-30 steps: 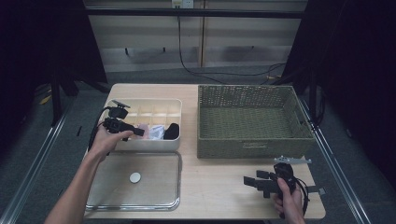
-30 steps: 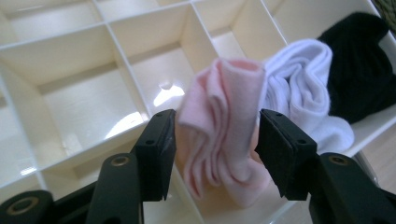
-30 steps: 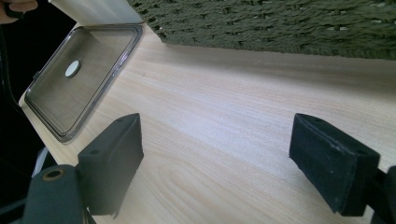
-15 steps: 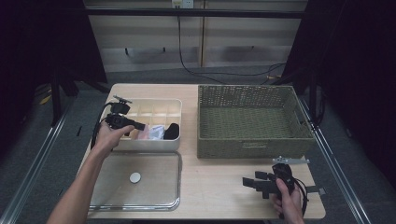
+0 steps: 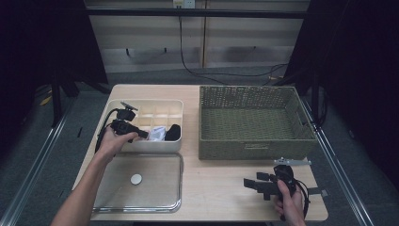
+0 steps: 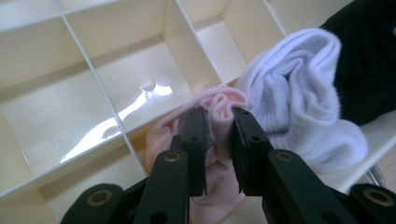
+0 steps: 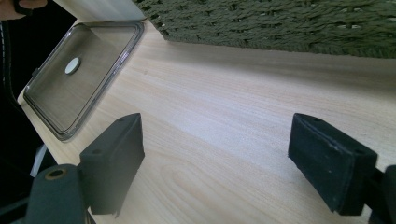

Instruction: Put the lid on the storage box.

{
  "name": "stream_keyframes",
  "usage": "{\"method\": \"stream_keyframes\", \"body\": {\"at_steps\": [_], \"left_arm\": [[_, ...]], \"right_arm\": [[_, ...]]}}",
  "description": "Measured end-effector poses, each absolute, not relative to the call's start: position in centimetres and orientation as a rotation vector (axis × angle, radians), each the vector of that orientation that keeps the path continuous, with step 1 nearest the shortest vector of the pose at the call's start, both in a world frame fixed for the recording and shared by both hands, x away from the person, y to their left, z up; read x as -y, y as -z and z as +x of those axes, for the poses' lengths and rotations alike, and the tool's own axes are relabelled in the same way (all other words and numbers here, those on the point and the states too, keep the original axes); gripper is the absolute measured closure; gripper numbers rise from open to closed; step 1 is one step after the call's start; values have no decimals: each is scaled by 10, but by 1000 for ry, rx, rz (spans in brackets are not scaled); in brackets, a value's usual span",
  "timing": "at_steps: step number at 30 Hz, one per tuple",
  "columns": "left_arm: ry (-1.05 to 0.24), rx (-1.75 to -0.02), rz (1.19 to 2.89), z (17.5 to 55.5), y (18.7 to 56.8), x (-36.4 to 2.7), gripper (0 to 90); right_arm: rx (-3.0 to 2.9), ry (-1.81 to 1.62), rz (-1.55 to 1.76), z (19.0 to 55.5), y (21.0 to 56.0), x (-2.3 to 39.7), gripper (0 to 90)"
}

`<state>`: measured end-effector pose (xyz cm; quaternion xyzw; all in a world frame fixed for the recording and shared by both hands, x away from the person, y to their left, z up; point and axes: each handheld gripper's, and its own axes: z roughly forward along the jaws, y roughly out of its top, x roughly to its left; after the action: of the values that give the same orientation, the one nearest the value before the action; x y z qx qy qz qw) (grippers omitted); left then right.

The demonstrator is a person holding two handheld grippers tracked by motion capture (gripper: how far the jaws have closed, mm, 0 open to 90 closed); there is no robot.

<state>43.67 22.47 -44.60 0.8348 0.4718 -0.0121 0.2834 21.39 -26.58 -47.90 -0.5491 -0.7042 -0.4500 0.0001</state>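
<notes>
Two grippers in play, one working. Nearest, at the table's front edge: right gripper parked low over bare wood of the table, jaws spread wide with nothing between them — kept clear of the action, likely waiting to assist. Beside it on the left, clear lid lying flat on the table with its round knob up, set aside so the divided box is open from above.

Further back, left gripper reaching over the near wall of the cream divided box. Jaws just been closing, now narrow and pinched on a fold of the pink sock — pads squeezing the bunched top ridge, probably because that is the one part standing proud of the compartment. Pink sock sitting in a front compartment, touching the white sock next to it; black sock beyond that. Other compartments bare and glossy.

Right of the box, woven basket standing with nothing in it — plausible destination for the socks. Judging by that: grip made, lift-out not yet begun. Risk: thin pinch slipping off the fabric, or dragging the white sock along.
</notes>
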Motion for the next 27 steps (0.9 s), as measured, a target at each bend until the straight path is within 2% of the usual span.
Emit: {"method": "stream_keyframes", "body": {"at_steps": [10,16,20,27], "left_arm": [[0,-1275,2228,434,445,-224,743],[34,-1279,2179,431,443,-234,611],[18,-1275,2098,424,439,-240,589],[-5,-1235,2073,412,432,-244,448]], "right_arm": [[2205,1422,-1726,214,478,267,182],[2194,1431,-1728,216,477,266,180],[2194,1422,-1728,218,479,263,180],[2210,1408,-1730,220,480,258,186]]}}
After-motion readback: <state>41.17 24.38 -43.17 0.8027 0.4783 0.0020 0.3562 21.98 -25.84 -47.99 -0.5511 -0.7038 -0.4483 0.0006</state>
